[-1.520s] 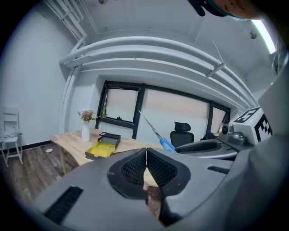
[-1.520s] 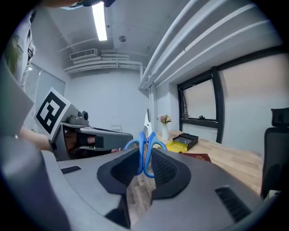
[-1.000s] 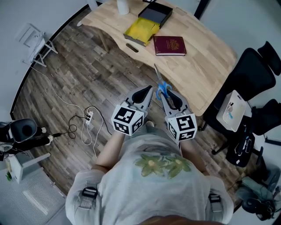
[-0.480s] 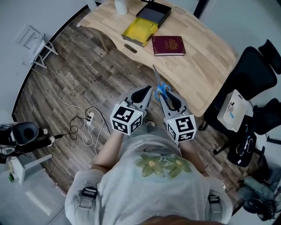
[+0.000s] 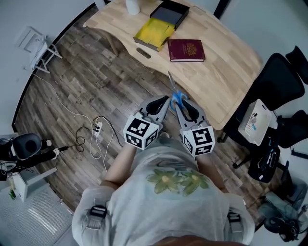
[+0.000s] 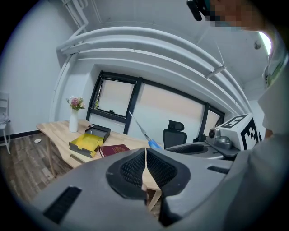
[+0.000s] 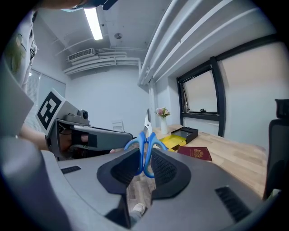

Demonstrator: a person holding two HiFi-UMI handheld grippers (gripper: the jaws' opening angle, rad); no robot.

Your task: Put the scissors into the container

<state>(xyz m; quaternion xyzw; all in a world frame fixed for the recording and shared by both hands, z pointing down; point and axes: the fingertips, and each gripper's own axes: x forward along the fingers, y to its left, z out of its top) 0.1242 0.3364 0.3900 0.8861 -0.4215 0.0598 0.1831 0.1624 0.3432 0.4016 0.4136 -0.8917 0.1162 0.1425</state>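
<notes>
Scissors (image 5: 175,94): blue handles, pale metal blades. Held off the ground in the right gripper (image 5: 184,106), in front of the person's chest. Right gripper view: scissors (image 7: 145,143) stand nearly upright between the dark ribbed pads, handle loops pinched, blades closed and pointing away from the gripper. Right gripper (image 7: 145,163) jaws clamped on the handles.

Left gripper (image 5: 159,104) just beside the right one, on the person's left, both angled toward the desk. Left gripper view: jaws pressed together, only a thin seam between the pads, nothing held. Left gripper (image 6: 145,155) sees the scissors (image 6: 143,130) slanting up to its right.

Desk (image 5: 226,72): light wood, curved near edge. In the head view the blade tip lies close to that near edge; whether it is over wood or floor, cannot tell.

Container (image 5: 154,32): shallow open box, yellow inside, dark walls, at the desk's far end. Well apart from the scissors. A black box (image 5: 169,13) touches its far side. Both show in the right gripper view, container (image 7: 173,141) ahead and low.

Maroon booklet (image 5: 186,50) with gold emblem lies flat, near the container, between it and the scissors.

White vase (image 6: 74,118) with small flowers at the desk's far corner.

Black office chair (image 5: 276,86) on the desk's right. Floor of grey-brown planks; white cable (image 5: 94,137) with a power strip lies loose to the left.
</notes>
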